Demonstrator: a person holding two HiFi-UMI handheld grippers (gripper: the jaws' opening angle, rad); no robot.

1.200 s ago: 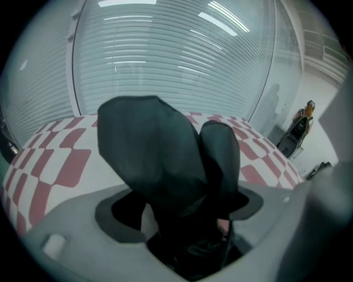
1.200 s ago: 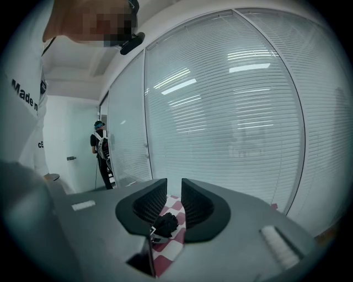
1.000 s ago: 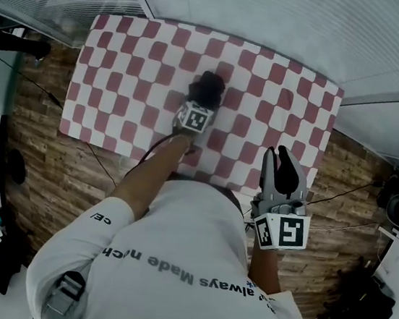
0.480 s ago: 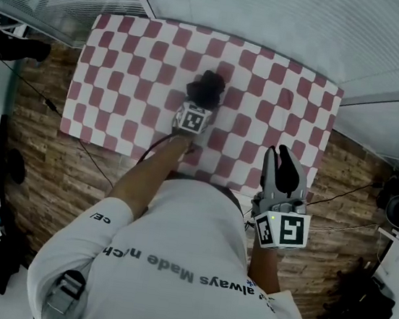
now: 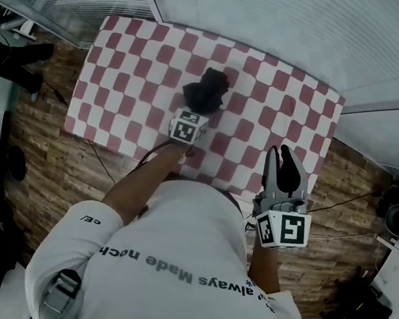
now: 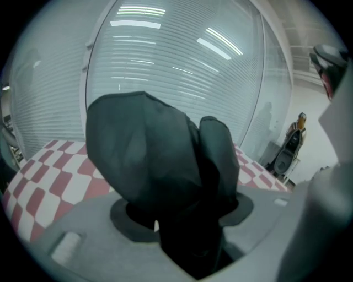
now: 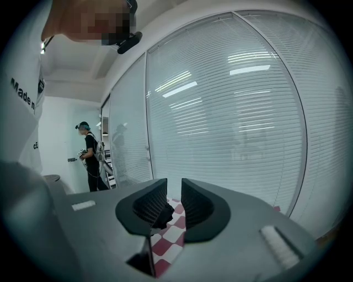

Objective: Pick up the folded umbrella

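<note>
A: Left gripper [image 5: 199,110], state?

B: Closed on the folded umbrella [image 5: 208,89]. The jaws have just been closing, with the umbrella between them. In the left gripper view they stand partly apart, and the umbrella's lower end fills the gap with a pad on either side.

A: Right gripper [image 7: 174,205]?

B: Holding nothing. Its jaws are a narrow slit apart, and only the checked cloth [image 5: 127,73] shows through the slit. In the head view it sits near the cloth's near right corner, well apart from the umbrella, with its marker cube [image 5: 282,229] facing up.

A: Where's the umbrella?

B: Over the middle of the red-and-white checked cloth, just beyond the left gripper's marker cube [image 5: 188,126], at the end of the person's outstretched left arm [image 5: 141,184].

A: Is it on the cloth or off it?

B: Can't tell from above. In the left gripper view it sticks up out of the jaws against the blinds [image 6: 182,66], with the cloth low behind it, so probably off.

A: How does it look?

B: Black or very dark fabric, bunched and short, in two rounded lobes side by side, the left one bigger. The fabric is loose and creased. The part in the jaws is in shadow, so I can't make out a handle.

A: Anything else?

B: There's wood-plank flooring [image 5: 46,164] around the cloth, and a person [image 7: 91,160] stands far back in the right gripper view.
</note>
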